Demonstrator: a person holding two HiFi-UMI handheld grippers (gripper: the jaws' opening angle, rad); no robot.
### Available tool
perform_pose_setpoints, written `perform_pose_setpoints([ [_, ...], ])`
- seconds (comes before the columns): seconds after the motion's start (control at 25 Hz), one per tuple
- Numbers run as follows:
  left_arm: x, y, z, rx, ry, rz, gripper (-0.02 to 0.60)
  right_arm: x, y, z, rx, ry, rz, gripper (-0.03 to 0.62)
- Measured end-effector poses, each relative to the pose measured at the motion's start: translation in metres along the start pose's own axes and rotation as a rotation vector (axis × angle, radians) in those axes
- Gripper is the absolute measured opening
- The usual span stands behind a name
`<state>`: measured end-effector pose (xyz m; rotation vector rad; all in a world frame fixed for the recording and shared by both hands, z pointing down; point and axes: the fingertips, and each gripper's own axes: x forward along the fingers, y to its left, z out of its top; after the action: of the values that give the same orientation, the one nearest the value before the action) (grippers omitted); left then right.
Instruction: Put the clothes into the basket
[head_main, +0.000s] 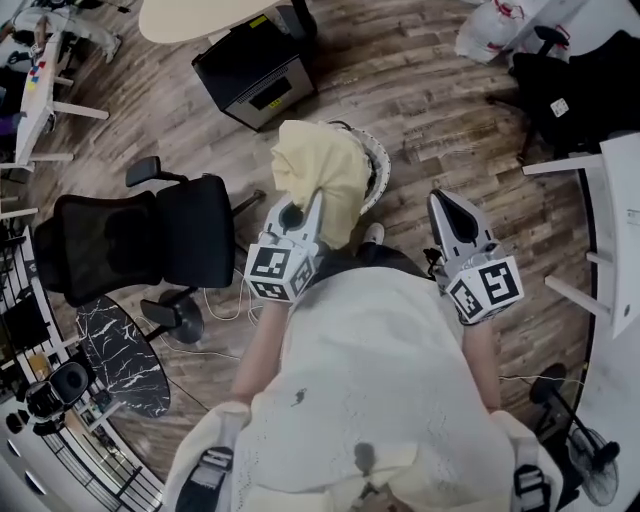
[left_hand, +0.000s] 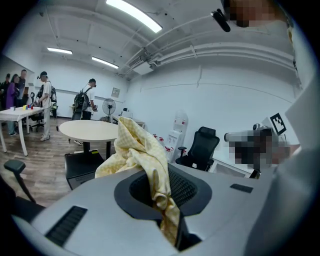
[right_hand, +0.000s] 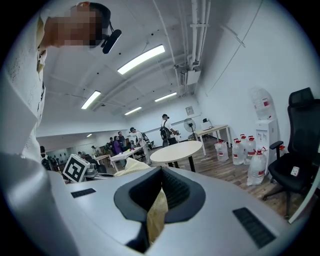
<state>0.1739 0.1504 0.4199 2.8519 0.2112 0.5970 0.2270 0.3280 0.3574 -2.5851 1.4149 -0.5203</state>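
**A:** Where is the yellow garment (head_main: 318, 165)?

**B:** It is right above the basket (head_main: 379, 172), bunched up and draped so that it hides most of the white rim. It hangs in the air, so I judge it is not inside yet.

**A:** What holds it there?

**B:** The left hand-held gripper (head_main: 315, 205) is clenched on one fold of it. In the left gripper view the cloth runs down between the closed pads and billows out past them. Pinching a single fold lets the rest dangle as one bundle, which should drop cleanly through the opening.

**A:** Why is it poised over the rim and not beside it?

**B:** Probably so that a plain release lands it inside. Part of the cloth overhangs the near edge of the basket, though, so some could end up draped over the rim.

**A:** And the other hand?

**B:** The right hand-held gripper (head_main: 445, 205) is off to the basket's right, apart from the garment. Its jaws are closed on a fabric scrap (right_hand: 156, 212), pale yellow. I cannot tell whether it belongs to that garment, because the head view shows nothing trailing from it.

**A:** What is around the basket?

**B:** It stands on the wooden floor (head_main: 450, 100). A black cabinet (head_main: 255, 70) is beyond it and an office chair (head_main: 150, 240) is well to its left, so nothing crowds the drop.
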Motion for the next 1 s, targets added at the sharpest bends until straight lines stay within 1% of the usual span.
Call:
perform_pose_setpoints([
  [0.44,0.037,0.037,-0.012,0.045,0.106,-0.140,0.060,0.034,0.007,0.005,0.029,-0.001,-0.123,0.009],
  [0.72,0.054,0.059,-0.018,0.088,0.177,-0.223,0.060,0.062,0.020,0.007,0.041,-0.002,-0.179,0.009],
  [1.0,0.069,0.083,-0.034,0.141,0.244,-0.277,0.060,0.087,0.029,0.002,0.058,0.003,-0.221,0.009],
])
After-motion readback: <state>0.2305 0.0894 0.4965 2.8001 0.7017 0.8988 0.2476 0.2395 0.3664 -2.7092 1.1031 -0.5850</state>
